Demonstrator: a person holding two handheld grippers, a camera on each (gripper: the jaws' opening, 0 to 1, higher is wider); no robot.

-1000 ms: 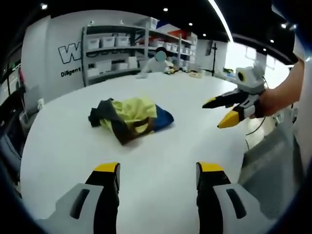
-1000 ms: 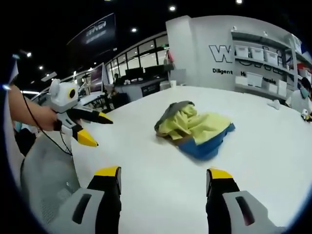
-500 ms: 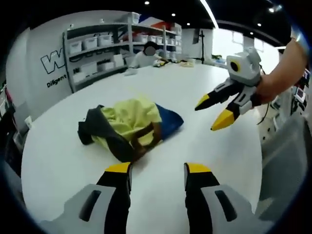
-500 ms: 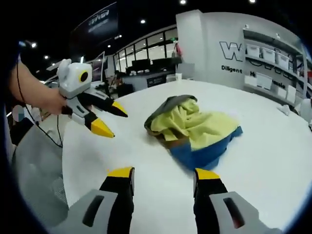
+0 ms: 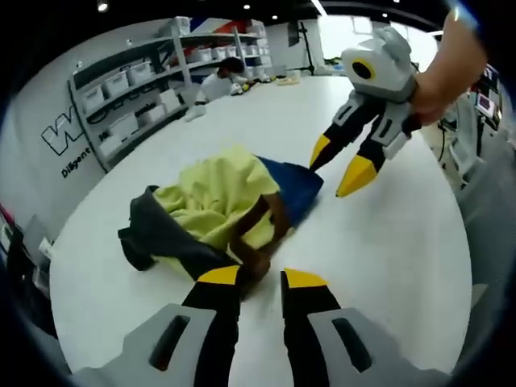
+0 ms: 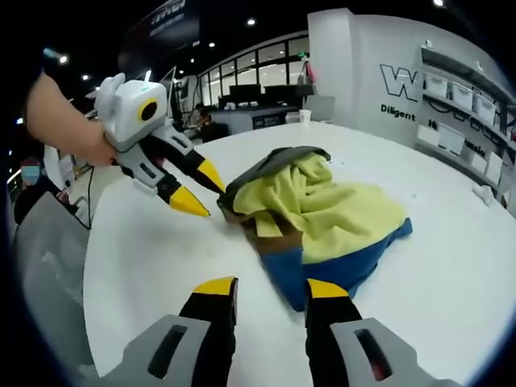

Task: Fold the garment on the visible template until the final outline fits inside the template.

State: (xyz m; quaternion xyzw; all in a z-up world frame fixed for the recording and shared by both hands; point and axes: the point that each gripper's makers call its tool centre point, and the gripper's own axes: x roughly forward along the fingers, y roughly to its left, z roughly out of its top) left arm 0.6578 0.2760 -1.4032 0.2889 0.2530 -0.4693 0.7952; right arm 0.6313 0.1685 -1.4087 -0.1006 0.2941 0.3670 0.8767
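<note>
A crumpled garment (image 5: 218, 201) in yellow, blue, dark grey and brown lies in a heap on the white table (image 5: 387, 258). My left gripper (image 5: 262, 278) is open, its tips right at the brown and grey near edge of the heap. In the right gripper view the garment (image 6: 330, 214) lies just ahead, and the left gripper (image 6: 201, 188) comes in from the left with its tips spread at the heap's dark edge. My right gripper (image 6: 272, 288) is open at the blue corner. In the left gripper view the right gripper (image 5: 339, 165) hangs open beside the blue side.
Shelves (image 5: 129, 89) with white bins line the far wall, and a person (image 5: 222, 72) sits at the table's far end. Grey mesh seating (image 6: 48, 266) stands by the table's edge. White table (image 6: 451, 274) stretches around the heap.
Both grippers have come in from well back to the garment's opposite edges. Each gripper's jaws have narrowed but stay apart. The heap itself has not shifted.
</note>
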